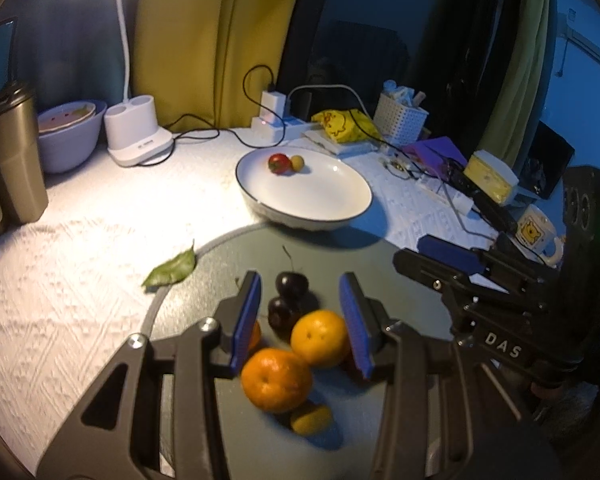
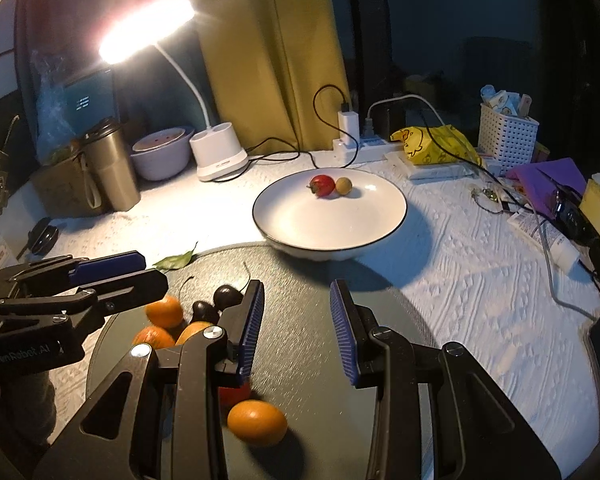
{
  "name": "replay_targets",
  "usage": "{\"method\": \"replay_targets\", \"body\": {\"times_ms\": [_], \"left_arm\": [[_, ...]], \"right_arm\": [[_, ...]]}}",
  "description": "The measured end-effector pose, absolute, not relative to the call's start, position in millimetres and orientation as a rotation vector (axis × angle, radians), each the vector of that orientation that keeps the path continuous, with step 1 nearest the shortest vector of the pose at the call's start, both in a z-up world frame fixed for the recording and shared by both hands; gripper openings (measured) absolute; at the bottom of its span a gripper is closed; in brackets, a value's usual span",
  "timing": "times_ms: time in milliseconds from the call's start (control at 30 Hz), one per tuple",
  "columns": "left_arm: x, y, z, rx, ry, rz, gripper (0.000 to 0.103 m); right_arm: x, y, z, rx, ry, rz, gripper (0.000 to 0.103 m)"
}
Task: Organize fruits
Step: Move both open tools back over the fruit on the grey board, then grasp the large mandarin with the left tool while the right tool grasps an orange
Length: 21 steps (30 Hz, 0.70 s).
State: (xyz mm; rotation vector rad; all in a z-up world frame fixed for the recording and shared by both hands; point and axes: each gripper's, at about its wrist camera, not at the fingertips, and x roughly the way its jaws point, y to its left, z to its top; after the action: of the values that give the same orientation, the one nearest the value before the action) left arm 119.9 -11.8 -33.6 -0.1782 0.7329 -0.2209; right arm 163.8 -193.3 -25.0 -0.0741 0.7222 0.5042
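1. Sitting on the dark round tray (image 1: pixel 380 264), the fruit pile is the task's thing: two mandarins (image 1: pixel 277 380) touching each other, two dark cherries (image 1: pixel 291 286) just beyond them, and a small yellow kumquat (image 1: pixel 311 419) nearest the camera.
2. Above that pile hangs the left gripper (image 1: pixel 300 320), its blue pads wide apart and holding nothing; the farther mandarin and the cherries lie between them.
3. Beside it, the right gripper (image 2: pixel 296 328) is likewise spread open and empty over bare tray, with an orange kumquat (image 2: pixel 257 422) low at its left finger.
4. Beyond the tray stands the white bowl (image 2: pixel 284 224), already holding a red tomato (image 2: pixel 322 185) and a small yellow fruit (image 2: pixel 343 186), touching.
5. Judged from this, the step is picking the next fruit; the left gripper would need to lower around one piece and close gently, since round fruit may roll.
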Motion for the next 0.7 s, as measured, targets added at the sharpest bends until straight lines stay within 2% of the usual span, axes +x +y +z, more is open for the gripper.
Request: {"method": "replay_targets", "body": {"times_ms": [700], "left_arm": [[93,-10,-67,-0.172,0.801,-0.156,0.045]], "right_arm": [[126,-196,-50,-0.070,0.809,0.556,0.036]]}}
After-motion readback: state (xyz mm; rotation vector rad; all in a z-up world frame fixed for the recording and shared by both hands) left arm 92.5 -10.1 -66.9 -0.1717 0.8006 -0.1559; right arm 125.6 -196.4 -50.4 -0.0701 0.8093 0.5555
